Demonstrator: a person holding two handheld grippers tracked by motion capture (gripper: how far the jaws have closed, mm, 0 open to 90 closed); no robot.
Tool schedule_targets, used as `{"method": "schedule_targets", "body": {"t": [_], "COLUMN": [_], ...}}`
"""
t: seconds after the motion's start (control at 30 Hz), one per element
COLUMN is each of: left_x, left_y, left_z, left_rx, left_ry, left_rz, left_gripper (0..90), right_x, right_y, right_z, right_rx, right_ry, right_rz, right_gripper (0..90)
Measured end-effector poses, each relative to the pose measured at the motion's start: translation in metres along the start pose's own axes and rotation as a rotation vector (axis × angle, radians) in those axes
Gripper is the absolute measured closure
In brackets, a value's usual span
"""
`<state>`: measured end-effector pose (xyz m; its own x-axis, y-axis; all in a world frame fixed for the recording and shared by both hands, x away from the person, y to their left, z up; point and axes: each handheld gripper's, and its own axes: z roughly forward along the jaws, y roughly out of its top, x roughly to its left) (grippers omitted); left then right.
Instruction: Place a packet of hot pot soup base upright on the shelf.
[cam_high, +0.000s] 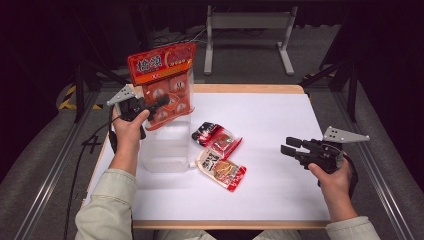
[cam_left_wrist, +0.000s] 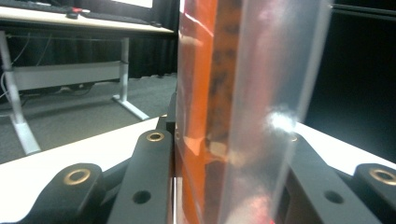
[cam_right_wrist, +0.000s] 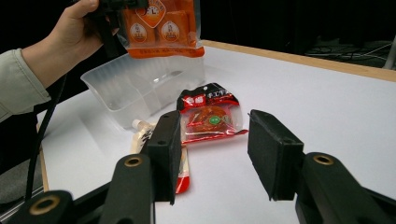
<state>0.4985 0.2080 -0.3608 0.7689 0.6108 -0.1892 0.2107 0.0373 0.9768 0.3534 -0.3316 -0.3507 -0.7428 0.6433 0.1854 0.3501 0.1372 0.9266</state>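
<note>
Two packets still lie on the white bench (cam_high: 280, 165) at frame centre, while my left gripper (cam_high: 161, 101) has its fingers clamped on the big orange snack bag (cam_high: 165, 80), upper left. The bag hangs upright, long axis vertical, directly above the clear plastic bin (cam_high: 165, 145). My right gripper (cam_high: 287, 145) waits with fingers apart and empty, nearest the red packet (cam_high: 220, 139) and the spouted pouch (cam_high: 222, 169).

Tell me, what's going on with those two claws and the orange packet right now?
Left gripper shut on orange snack bag, held above clear plastic bin. Right gripper open, empty, off to the side. Two pouches on table beside bin, not blocking.
</note>
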Motion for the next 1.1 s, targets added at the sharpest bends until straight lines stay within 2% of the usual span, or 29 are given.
{"method": "schedule_targets", "body": {"t": [0.13,0.33,0.4,0.47,0.6,0.77,0.9,1.0,1.07,1.1], "left_x": [-0.0004,0.0015,0.0009,0.0001,0.0003,0.0020,0.0033,0.0017,0.0017,0.0019], "left_y": [-0.0016,-0.0044,-0.0044,-0.0037,-0.0035,-0.0037,-0.0041,-0.0041,-0.0041,-0.0039], "left_z": [0.0005,-0.0022,-0.0022,-0.0015,-0.0024,-0.0058,-0.0071,-0.0058,-0.0058,-0.0056], "left_rx": [-0.015,0.008,0.012,0.033,0.044,0.091,0.097,0.131,0.139,0.160], "left_ry": [0.009,0.027,0.027,0.044,0.038,0.043,0.030,0.028,0.033,0.039], "left_rz": [-0.016,-0.028,-0.049,-0.039,-0.028,-0.025,-0.033,-0.034,-0.021,-0.009], "left_gripper": [71.3,71.3,71.3,71.2,71.2,71.2,71.2,71.1,71.1,71.1], "right_x": [0.0001,-0.0001,0.0001,0.0004,0.0019,0.0022,0.0027,0.0029,0.0033,0.0034], "right_y": [-0.0002,-0.0002,-0.0002,-0.0003,0.0003,0.0000,0.0000,0.0001,0.0001,0.0001], "right_z": [-0.0019,-0.0030,-0.0025,-0.0016,-0.0001,0.0007,0.0013,0.0023,0.0027,0.0029], "right_rx": [-0.003,-0.006,-0.004,-0.002,-0.001,0.002,0.003,0.002,0.003,0.003], "right_ry": [0.000,0.001,0.002,0.007,0.011,0.016,0.020,0.024,0.025,0.026], "right_rz": [0.000,-0.002,-0.002,-0.002,-0.007,-0.008,-0.008,-0.011,-0.011,-0.011], "right_gripper": [55.2,55.0,54.9,54.9,54.7,54.4,54.2,53.5,53.3,53.2]}}
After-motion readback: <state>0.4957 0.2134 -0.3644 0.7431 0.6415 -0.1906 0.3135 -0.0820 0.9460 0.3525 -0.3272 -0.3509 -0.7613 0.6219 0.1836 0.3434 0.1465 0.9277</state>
